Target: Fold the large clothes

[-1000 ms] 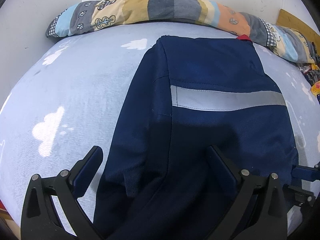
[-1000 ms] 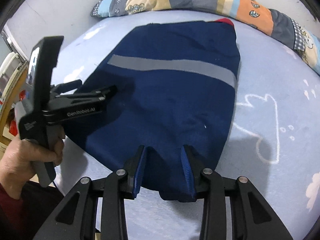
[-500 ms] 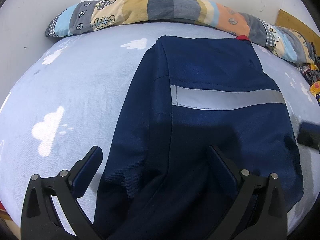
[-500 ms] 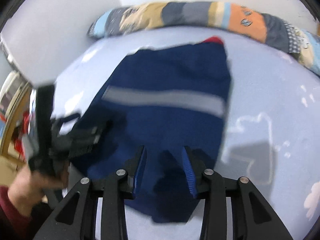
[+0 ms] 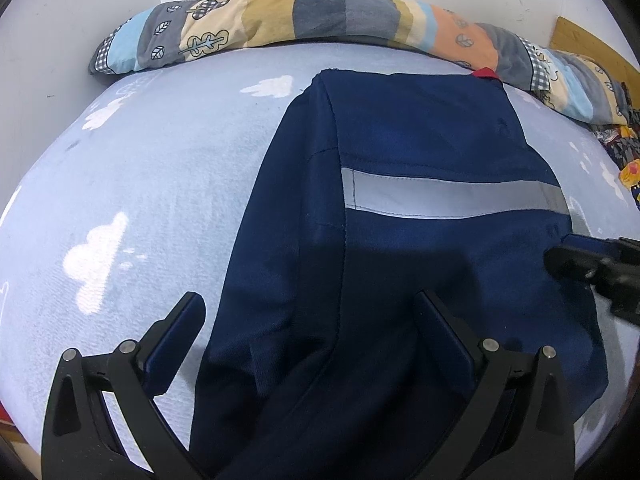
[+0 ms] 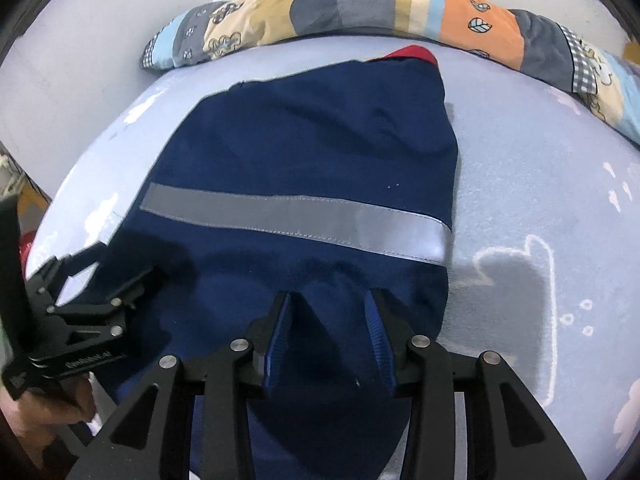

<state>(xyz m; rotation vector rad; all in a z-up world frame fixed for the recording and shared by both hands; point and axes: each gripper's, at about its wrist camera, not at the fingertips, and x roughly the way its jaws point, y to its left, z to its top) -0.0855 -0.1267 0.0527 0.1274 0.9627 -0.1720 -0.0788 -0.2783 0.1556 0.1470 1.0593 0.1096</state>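
Observation:
A navy garment with a grey reflective stripe lies flat on the light blue bed sheet; a red bit shows at its far end. My left gripper stands wide open over the garment's near left part, one finger above the sheet. In the right wrist view the same gripper shows at the left, held by a hand. My right gripper hovers half open over the garment's near right part, with cloth below its fingers, not pinched. Its tip enters the left wrist view at the right.
A long patchwork pillow lies along the far edge against the white wall. White cloud prints dot the sheet. A wooden board and colourful cloth sit at the far right. Bare sheet flanks the garment.
My right gripper has moved forward over the garment, from its near edge to just short of the grey stripe. The left gripper and the garment have not moved.

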